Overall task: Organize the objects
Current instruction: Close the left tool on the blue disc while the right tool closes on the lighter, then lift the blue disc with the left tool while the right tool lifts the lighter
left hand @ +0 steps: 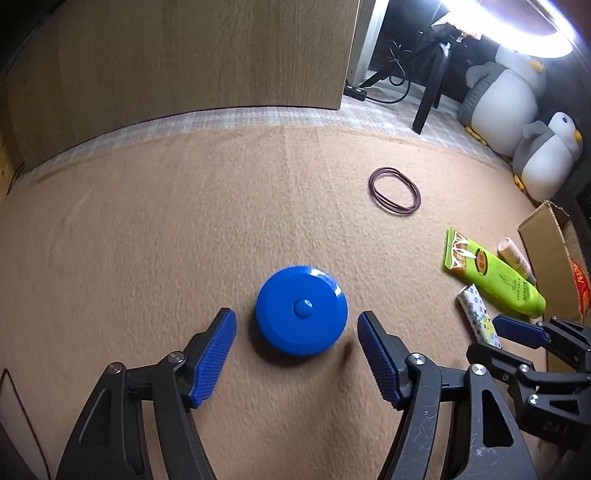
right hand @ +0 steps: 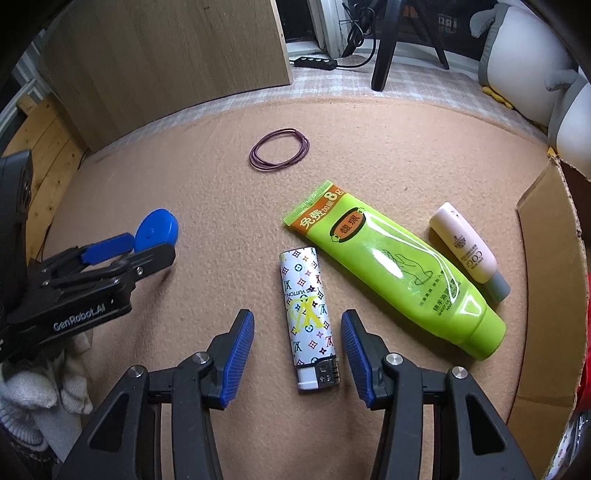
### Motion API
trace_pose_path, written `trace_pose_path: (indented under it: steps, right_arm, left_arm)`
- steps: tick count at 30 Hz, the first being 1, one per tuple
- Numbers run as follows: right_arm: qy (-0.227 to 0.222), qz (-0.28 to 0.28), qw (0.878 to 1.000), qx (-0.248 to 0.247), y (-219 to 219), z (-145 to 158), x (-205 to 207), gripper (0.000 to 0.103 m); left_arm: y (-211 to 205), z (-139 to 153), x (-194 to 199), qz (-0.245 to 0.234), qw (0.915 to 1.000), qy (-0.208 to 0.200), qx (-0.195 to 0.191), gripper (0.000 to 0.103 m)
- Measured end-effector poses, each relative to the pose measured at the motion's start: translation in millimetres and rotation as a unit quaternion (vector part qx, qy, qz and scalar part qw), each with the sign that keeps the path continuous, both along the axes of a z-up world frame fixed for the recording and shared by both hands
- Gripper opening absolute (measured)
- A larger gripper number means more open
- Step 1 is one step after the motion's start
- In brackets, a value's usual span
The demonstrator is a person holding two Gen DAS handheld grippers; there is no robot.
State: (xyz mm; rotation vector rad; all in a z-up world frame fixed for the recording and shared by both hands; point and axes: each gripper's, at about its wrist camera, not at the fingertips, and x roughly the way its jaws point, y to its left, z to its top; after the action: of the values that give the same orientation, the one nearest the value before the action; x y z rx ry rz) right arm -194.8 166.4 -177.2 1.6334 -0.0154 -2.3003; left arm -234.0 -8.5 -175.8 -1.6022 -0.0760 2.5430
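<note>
— Carpet (left hand: 184, 221), tan felt, runs to a wooden panel (left hand: 184, 55); plush penguins (left hand: 506, 92) sit beyond. What's cut off?

— Cardboard box (right hand: 546, 258). My left gripper (left hand: 297, 325) is released, straddling the blue disc (left hand: 301, 310); my right gripper (right hand: 297, 332) is released, flanking the lighter (right hand: 310, 317).

left gripper (left hand: 296, 323) | jaws apart, flanking blue disc (left hand: 301, 309) | untouched

Dim room; harsh white lamp glare (left hand: 517, 26) top right. Round blue plastic disc (left hand: 301, 310) slightly motion-blurred. Strong fisheye bending, dark vignetted corners.
</note>
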Motion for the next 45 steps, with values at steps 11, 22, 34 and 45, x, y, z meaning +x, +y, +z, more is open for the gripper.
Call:
trace_pose_path:
  steps: [11, 22, 34, 45]
  right_arm:
    - [-0.001, 0.009, 1.0, 0.017, -4, 0, -1, 0.032]
    - [-0.003, 0.019, 1.0, 0.022, -4, 1, -2, 0.021]
    - [0.009, -0.006, 1.0, -0.004, 22, 2, 33, 0.021]
    - [0.042, -0.025, 0.999, -0.023, 48, 33, 62, 0.021]
  left_arm:
    - [6, -1, -4, -0.011, 0.9999, 0.002, -0.012, 0.054]
    - [8, 1, 17, -0.014, 0.9999, 0.003, -0.008, 0.054]
    - [30, 5, 81, -0.025, 0.9995, 0.001, 0.021, 0.054]
    - [68, 31, 100, -0.062, 0.9975, 0.017, 0.03, 0.054]
